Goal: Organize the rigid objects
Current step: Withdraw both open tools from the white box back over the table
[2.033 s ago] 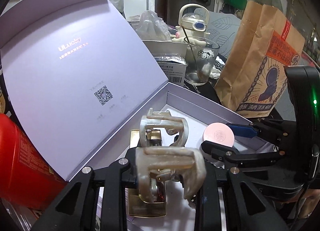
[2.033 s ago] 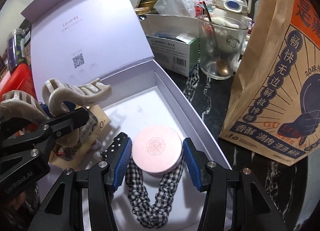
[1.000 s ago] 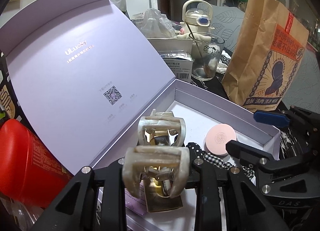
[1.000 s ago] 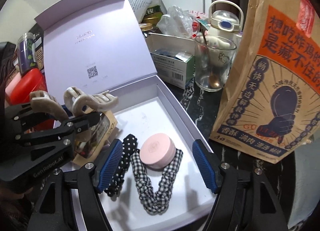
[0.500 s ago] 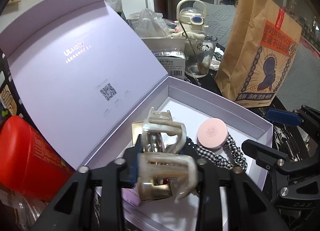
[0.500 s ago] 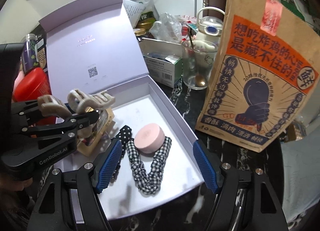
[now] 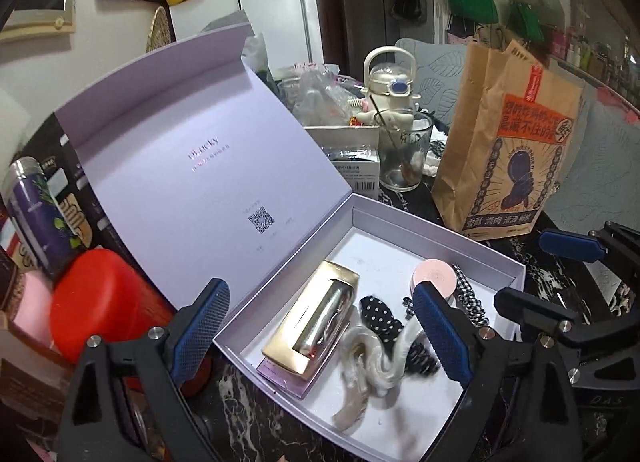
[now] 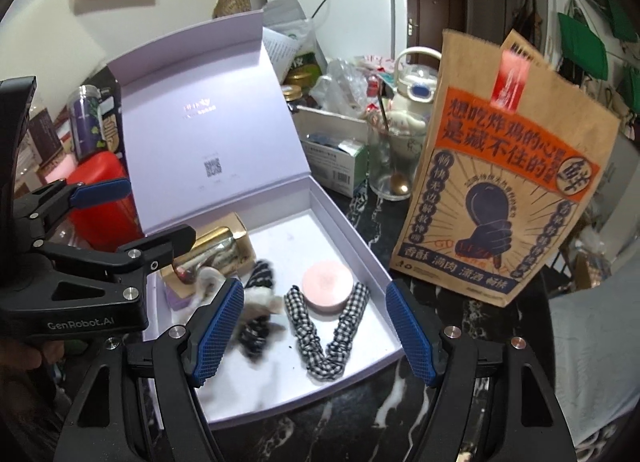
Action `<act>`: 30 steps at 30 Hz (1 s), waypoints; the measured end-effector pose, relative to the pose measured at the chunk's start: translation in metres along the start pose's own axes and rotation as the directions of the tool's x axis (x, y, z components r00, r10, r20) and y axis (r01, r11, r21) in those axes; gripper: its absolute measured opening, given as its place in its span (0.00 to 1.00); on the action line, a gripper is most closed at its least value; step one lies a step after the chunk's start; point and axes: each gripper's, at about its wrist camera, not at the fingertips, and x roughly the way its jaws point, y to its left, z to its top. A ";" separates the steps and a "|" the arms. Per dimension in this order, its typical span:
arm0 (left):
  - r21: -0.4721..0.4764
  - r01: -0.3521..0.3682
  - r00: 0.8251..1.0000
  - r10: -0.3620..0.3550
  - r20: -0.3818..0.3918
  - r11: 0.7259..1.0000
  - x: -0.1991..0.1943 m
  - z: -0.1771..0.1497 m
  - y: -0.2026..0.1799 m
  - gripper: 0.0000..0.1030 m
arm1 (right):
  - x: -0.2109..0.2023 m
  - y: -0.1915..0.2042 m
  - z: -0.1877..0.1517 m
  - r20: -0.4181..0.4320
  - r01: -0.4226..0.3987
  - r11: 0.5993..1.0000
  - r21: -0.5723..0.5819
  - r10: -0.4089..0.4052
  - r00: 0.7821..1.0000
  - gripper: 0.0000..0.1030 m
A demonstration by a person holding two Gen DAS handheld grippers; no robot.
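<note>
Pearly cream hair claw clip [image 7: 368,366], blurred, lying loose inside open lilac gift box [image 7: 448,230] on dark marbled counter [image 8: 360,414], beside gold rectangular packet [image 7: 316,322] and polka-dot scrunchie [image 7: 380,318]. Left gripper [image 7: 320,336] with jaws just opened wide, nothing clamped, clip below and between them. Right gripper [image 8: 314,328] jaws apart too, empty, hovering over round pink compact [image 8: 327,283] resting on checked black-and-white scrunchie [image 8: 320,342]. Brown paper bag [image 8: 496,198] upright just right of box.
</note>
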 end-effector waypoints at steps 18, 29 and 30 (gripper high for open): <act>0.025 0.068 0.987 -0.071 0.147 0.997 -0.084 0.003 -0.024 0.91 | -0.096 0.000 -0.011 0.124 0.080 0.997 0.008 -0.080 0.989 0.75; 0.041 0.112 0.984 -0.116 0.134 0.993 -0.106 -0.016 -0.047 0.91 | -0.142 -0.011 -0.045 0.131 0.135 0.988 0.080 -0.145 0.981 0.75; 0.046 0.119 0.983 -0.125 0.135 0.992 -0.108 -0.018 -0.051 0.91 | -0.145 -0.013 -0.048 0.129 0.132 0.987 0.086 -0.143 0.981 0.75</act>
